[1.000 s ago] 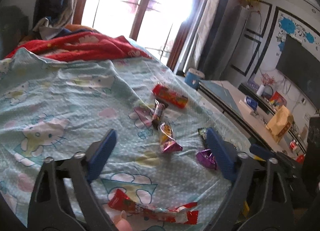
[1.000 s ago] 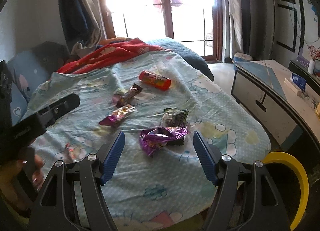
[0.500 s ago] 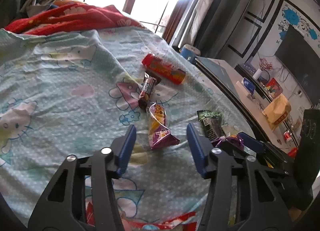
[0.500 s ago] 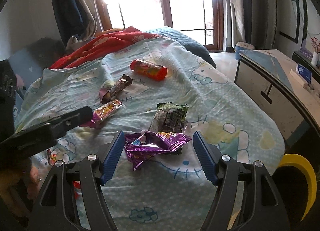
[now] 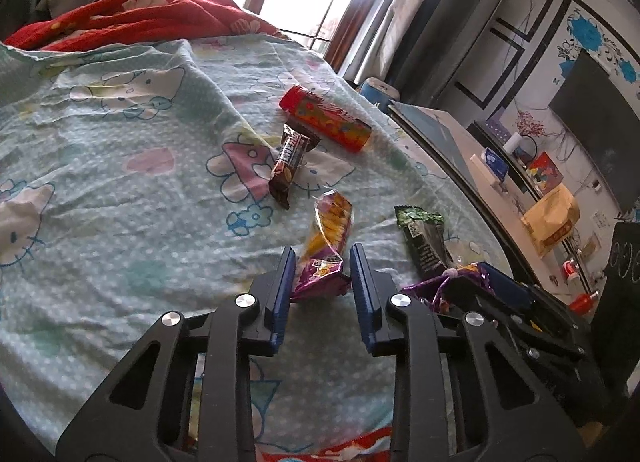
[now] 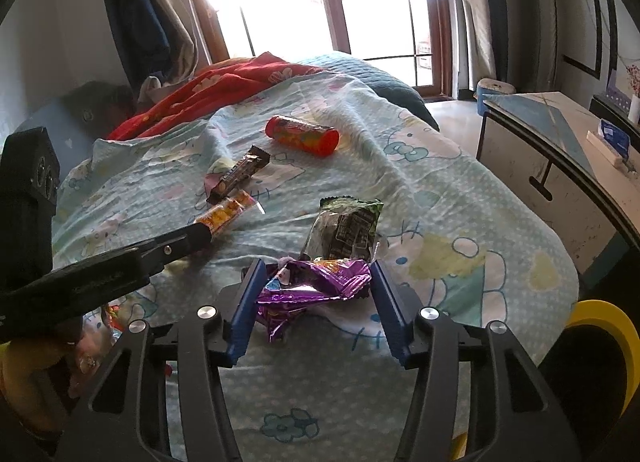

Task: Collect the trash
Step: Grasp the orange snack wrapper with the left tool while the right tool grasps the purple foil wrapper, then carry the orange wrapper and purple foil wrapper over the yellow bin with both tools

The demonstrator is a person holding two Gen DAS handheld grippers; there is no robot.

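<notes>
Snack wrappers lie on a pale blue cartoon bedsheet [image 5: 120, 190]. My left gripper [image 5: 322, 267] is narrowed around the purple end of a yellow and purple wrapper [image 5: 329, 234]; the jaws look in contact with it, and it rests on the sheet. My right gripper [image 6: 316, 286] is open around a crumpled purple wrapper [image 6: 316, 282], jaws apart from it. A green and black wrapper [image 6: 348, 226], a brown bar wrapper [image 5: 290, 160] and a red tube [image 5: 326, 118] lie farther back. The left gripper also shows in the right wrist view [image 6: 202, 236].
A red blanket [image 5: 120, 18] is heaped at the head of the bed. A red wrapper [image 5: 360, 446] lies at the near edge under my left gripper. A desk [image 6: 560, 150] stands to the right of the bed. A yellow rimmed bin [image 6: 604, 342] sits at the lower right.
My left gripper moved forward to the yellow and purple wrapper and narrowed its jaws around it. My right gripper moved forward until the purple wrapper sat between its jaws, which narrowed a little.
</notes>
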